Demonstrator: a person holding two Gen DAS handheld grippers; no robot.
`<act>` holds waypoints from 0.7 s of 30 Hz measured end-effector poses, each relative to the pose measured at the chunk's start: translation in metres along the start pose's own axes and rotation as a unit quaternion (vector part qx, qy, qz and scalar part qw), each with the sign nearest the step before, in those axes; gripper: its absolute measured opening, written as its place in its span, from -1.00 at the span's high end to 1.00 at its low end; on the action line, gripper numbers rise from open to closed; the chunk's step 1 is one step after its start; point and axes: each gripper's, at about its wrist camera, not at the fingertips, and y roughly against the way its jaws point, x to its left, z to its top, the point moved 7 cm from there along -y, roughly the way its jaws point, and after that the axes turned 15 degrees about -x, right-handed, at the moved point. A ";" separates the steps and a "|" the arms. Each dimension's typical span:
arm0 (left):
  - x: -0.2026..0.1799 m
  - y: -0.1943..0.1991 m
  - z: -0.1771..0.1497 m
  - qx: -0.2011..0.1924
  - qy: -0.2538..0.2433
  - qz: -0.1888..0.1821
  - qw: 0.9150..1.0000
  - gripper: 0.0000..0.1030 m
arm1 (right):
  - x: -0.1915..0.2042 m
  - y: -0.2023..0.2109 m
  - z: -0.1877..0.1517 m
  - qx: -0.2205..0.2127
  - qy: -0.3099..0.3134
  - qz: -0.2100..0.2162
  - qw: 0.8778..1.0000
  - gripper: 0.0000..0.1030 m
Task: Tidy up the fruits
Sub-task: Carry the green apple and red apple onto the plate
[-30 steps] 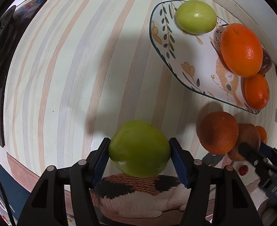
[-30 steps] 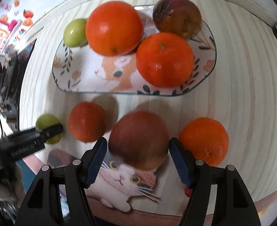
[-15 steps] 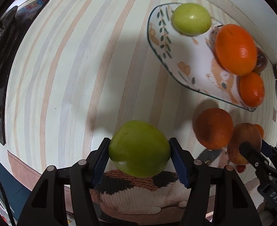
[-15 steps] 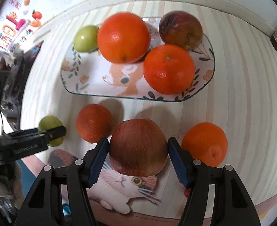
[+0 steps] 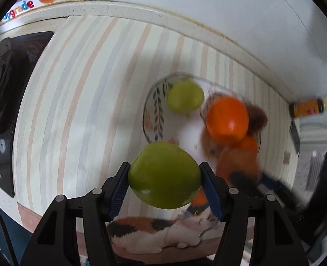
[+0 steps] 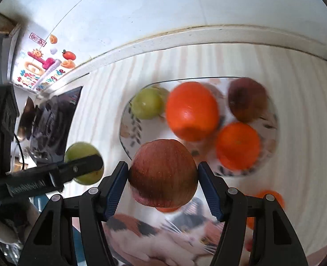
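1. Left gripper [image 5: 164, 187]: its blue pads are closed on the green apple [image 5: 164, 176], at lower centre of the left wrist view, lifted clear of the striped table [image 5: 74, 110].
2. Right gripper [image 6: 163, 185]: its pads are closed on the red apple [image 6: 163, 174], at lower centre of the right wrist view.
3. Both apples are roundish, with no marked long axis; which way their stems point cannot be told.
4. Plate [image 6: 124, 133]: it lies ahead of both grippers, up and to the right of each held fruit. The left gripper appears nearer the plate's left end.
5. On the plate, farther off: a second green apple [image 6: 147, 106], a large orange [image 6: 192, 110], a small orange [image 6: 237, 146] and a dark red apple [image 6: 247, 102].
6. Judgement: the bare patch at the plate's near left seems the likeliest landing spot.
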 end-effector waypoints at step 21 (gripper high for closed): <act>0.003 -0.068 0.024 0.083 -0.007 -0.004 0.997 -0.89 | 0.012 -0.066 -0.007 -0.015 -0.052 -0.012 0.998 -0.80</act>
